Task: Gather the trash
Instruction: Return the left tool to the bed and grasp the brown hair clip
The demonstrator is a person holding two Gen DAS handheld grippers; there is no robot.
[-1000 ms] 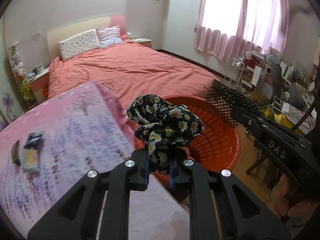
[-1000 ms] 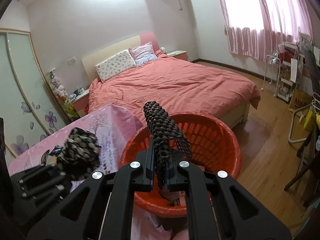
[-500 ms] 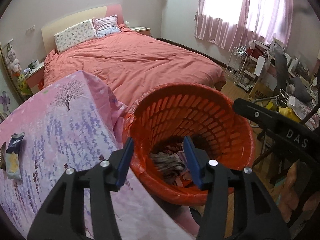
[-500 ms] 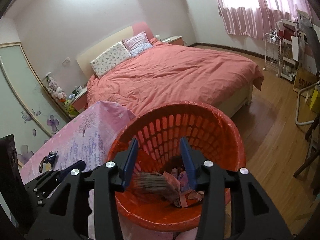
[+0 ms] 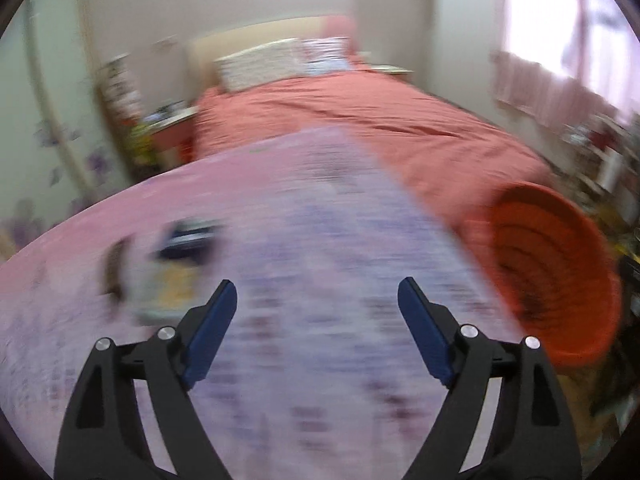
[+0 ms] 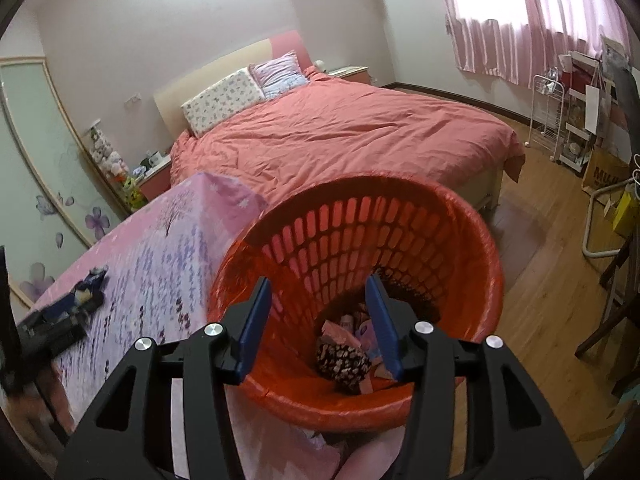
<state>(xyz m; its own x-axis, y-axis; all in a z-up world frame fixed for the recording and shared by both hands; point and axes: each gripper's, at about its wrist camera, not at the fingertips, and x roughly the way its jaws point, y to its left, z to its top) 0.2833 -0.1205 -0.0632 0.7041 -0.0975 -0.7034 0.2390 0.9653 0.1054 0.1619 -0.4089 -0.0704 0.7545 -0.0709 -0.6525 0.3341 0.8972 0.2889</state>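
Observation:
The orange basket (image 6: 460, 216) stands at the table's right edge, with a floral cloth (image 6: 342, 360), a dark mesh piece (image 6: 408, 292) and wrappers inside. My right gripper (image 6: 318, 320) is open and empty above its near rim. My left gripper (image 5: 316, 308) is open and empty over the pink tablecloth (image 5: 320, 216); that view is blurred. A blue and yellow wrapper (image 5: 176, 264) and a small brown item (image 5: 114, 264) lie on the table ahead left of it. The basket shows at the right in the left wrist view (image 5: 560, 276). The wrapper also shows in the right wrist view (image 6: 86, 288).
A bed with a salmon cover (image 6: 352, 128) lies beyond the table. Wooden floor (image 6: 552, 264) is to the right, with a white wire rack (image 6: 548, 116) and cluttered shelves along the window wall. A nightstand (image 6: 154, 172) stands left of the bed.
Both grippers opened and dropped the floral cloth and the mesh piece into the basket. The left gripper has since swung left over the table toward the wrapper. The right gripper stays above the basket.

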